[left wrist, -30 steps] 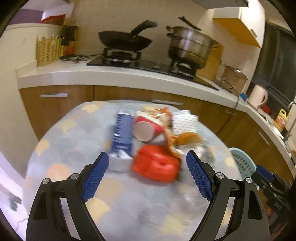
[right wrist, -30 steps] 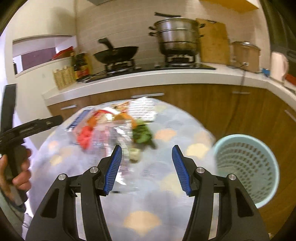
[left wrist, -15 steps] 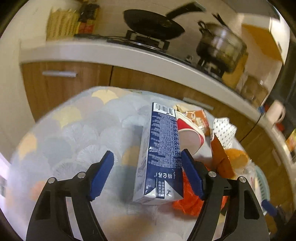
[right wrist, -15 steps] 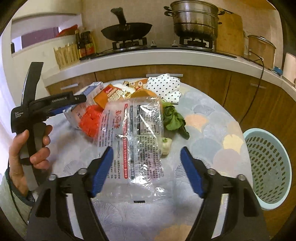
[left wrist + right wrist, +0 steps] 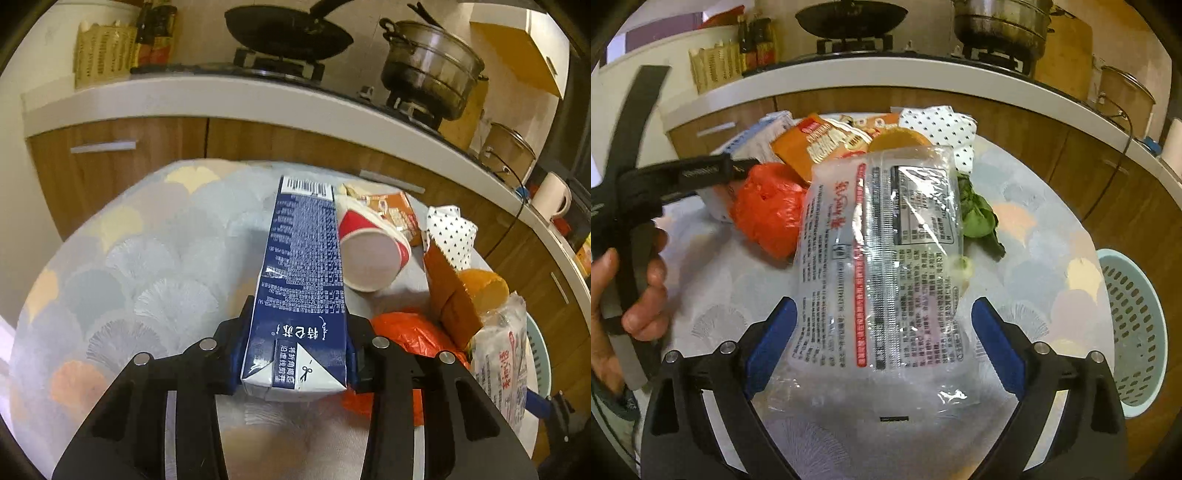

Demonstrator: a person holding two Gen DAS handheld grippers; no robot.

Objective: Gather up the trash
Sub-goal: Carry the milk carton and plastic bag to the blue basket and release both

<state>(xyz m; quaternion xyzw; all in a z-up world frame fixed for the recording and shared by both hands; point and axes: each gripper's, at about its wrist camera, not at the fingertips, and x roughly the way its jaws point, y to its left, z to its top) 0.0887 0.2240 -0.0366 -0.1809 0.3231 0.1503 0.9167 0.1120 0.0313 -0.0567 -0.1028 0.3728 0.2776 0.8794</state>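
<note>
A pile of trash lies on a round table. My left gripper (image 5: 295, 350) is shut on the near end of a dark blue milk carton (image 5: 303, 280) that lies on its side. Beside the carton are a red paper cup (image 5: 369, 254), an orange plastic bag (image 5: 410, 339) and an orange snack packet (image 5: 447, 299). My right gripper (image 5: 882, 343) is open, its jaws either side of a clear plastic food bag (image 5: 882, 258) without touching it. The left gripper with its hand also shows in the right wrist view (image 5: 701, 171), at the carton (image 5: 757, 140).
A pale blue perforated basket (image 5: 1134, 332) stands on the floor right of the table (image 5: 1034, 229). A green leaf (image 5: 979, 218), a dotted white wrapper (image 5: 945, 129) and an orange peel (image 5: 897, 140) lie in the pile. A kitchen counter (image 5: 221, 99) with pan and pot runs behind.
My left gripper moved forward and closed on the blue carton. My right gripper moved closer over the clear plastic bag and stays open.
</note>
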